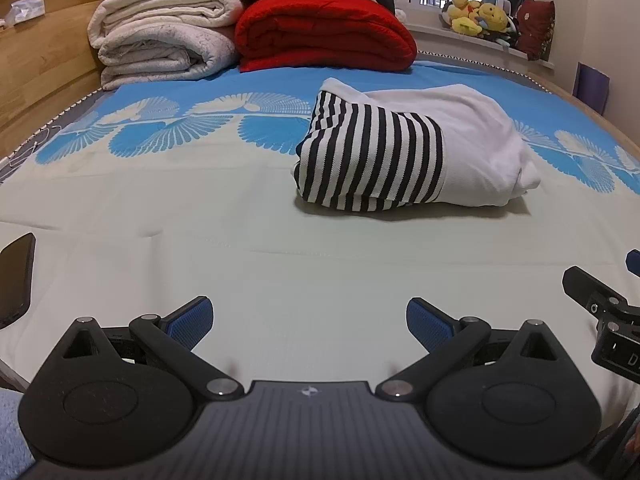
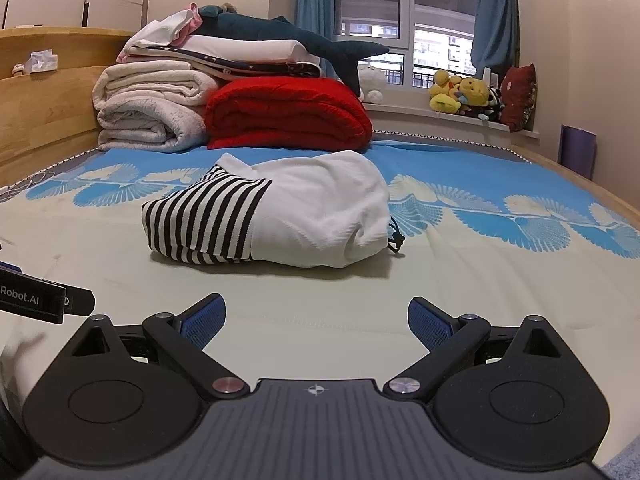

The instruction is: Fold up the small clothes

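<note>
A small white garment with a black-and-white striped panel (image 1: pixel 404 156) lies folded into a compact bundle on the bed; the right wrist view shows the same folded garment (image 2: pixel 272 212) with a dark drawstring at its right end. My left gripper (image 1: pixel 309 322) rests low over the pale sheet, well short of the bundle, open with nothing between its blue pads. My right gripper (image 2: pixel 316 320) is likewise open and empty, a stretch in front of the bundle. Each gripper's body shows at the edge of the other's view.
Folded white blankets (image 1: pixel 160 36) and a red quilt (image 1: pixel 324 32) are stacked at the far end by the wooden headboard (image 1: pixel 44 52). Plush toys (image 2: pixel 464 94) sit on the windowsill. A dark phone (image 1: pixel 16 276) lies at the left. Bare sheet (image 2: pixel 320 288) lies between grippers and garment.
</note>
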Demonstrator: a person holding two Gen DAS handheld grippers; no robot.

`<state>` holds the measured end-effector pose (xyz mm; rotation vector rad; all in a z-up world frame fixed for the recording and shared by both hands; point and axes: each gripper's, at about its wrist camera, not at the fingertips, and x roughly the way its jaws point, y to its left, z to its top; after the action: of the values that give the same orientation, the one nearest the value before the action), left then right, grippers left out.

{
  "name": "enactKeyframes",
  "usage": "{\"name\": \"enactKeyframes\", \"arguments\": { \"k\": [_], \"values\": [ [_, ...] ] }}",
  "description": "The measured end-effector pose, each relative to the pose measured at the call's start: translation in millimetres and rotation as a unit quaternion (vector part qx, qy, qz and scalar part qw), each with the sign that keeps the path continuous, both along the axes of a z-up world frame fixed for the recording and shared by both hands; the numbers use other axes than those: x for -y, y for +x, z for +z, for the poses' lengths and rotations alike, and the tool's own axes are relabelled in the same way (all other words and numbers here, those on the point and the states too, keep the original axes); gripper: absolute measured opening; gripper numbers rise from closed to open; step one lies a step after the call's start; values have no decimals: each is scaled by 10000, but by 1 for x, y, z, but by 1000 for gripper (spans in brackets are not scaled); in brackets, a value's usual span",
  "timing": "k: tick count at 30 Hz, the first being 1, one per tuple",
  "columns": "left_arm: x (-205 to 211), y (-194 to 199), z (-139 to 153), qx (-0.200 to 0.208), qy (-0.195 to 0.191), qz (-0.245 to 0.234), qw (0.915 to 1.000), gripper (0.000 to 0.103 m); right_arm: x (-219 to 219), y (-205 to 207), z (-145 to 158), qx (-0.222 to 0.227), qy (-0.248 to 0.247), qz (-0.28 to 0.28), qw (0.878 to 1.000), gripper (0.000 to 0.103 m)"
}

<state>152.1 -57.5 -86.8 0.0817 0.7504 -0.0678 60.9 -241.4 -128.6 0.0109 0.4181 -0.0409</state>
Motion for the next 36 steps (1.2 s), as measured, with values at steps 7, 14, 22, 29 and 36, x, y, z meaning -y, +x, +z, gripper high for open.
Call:
{"name": "enactKeyframes", "arguments": {
  "k": [7,14,22,29,36],
  "values": [
    [0,0,0,-1,1,-15,10000,103,-1,0,0,-2,-1,-7,10000,98],
    [0,0,-1,0,18,-27,10000,103,0,0,-1,-2,-22,14,10000,98],
    [2,-1,-1,17,72,-57,10000,103,0,0,-3,0,-34,39,10000,98],
    [3,-1,-1,16,104,-62,9999,103,1,0,-3,-2,-39,50,10000,98],
    [3,-1,-2,0,107,-66,9999,103,1,-1,-3,-9,-47,61,10000,98]
  ]
}}
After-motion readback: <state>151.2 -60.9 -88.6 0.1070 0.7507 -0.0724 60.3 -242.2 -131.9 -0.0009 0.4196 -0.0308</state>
